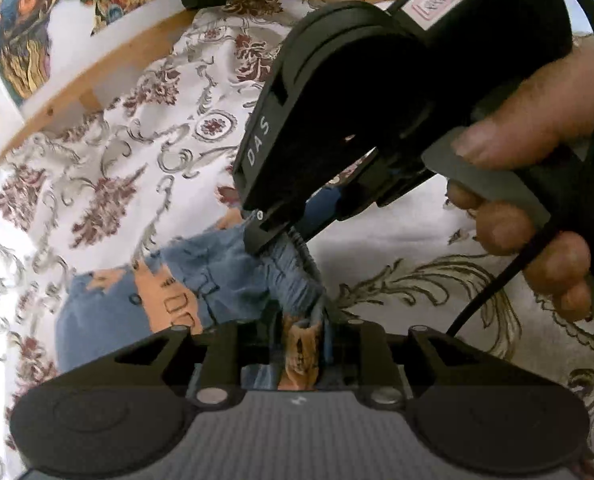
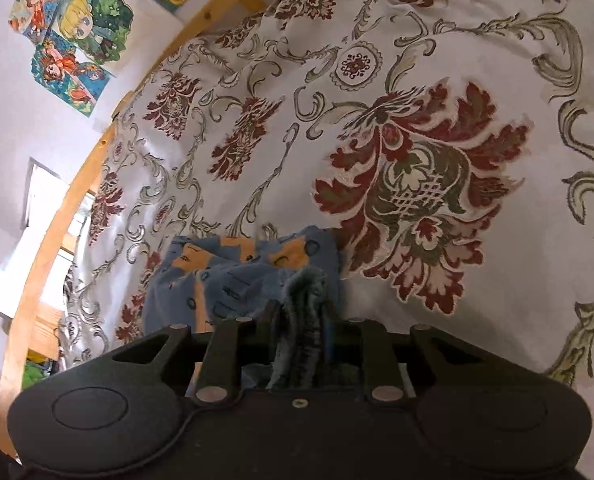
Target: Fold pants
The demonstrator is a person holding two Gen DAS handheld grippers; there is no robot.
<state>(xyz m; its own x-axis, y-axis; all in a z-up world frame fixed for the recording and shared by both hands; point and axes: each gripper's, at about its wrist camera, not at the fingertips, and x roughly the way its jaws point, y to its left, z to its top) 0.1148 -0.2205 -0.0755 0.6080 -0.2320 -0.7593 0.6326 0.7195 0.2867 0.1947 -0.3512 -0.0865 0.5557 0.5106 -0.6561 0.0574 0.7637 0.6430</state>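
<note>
Small blue cotton pants with orange printed patches (image 1: 169, 292) lie bunched on a white bedspread patterned with dark red flowers and grey-green scrolls (image 1: 117, 160); a pale wooden bed frame (image 2: 77, 184) curves along its far edge. Left gripper (image 1: 297, 344), black, two-finger: jaws clenched on a fold of the blue-and-orange cloth, which rises between them. Right gripper (image 2: 301, 340): likewise clamped, on a ribbed grey-blue edge, probably the waistband. In the left wrist view the right gripper (image 1: 273, 236) comes down from above, a person's hand (image 1: 537, 200) around its handle, its tip pinching the cloth just beyond the left jaws. So both grips sit close together on one gathered end; the rest of the garment trails forward and to the left, away from both. Long axis hard to read while crumpled, but it seems to run away from the jaws. Judgement: the next move turns on parting the two grips sideways to spread that edge flat before any fold. Neither hand is clearly nearer.
</note>
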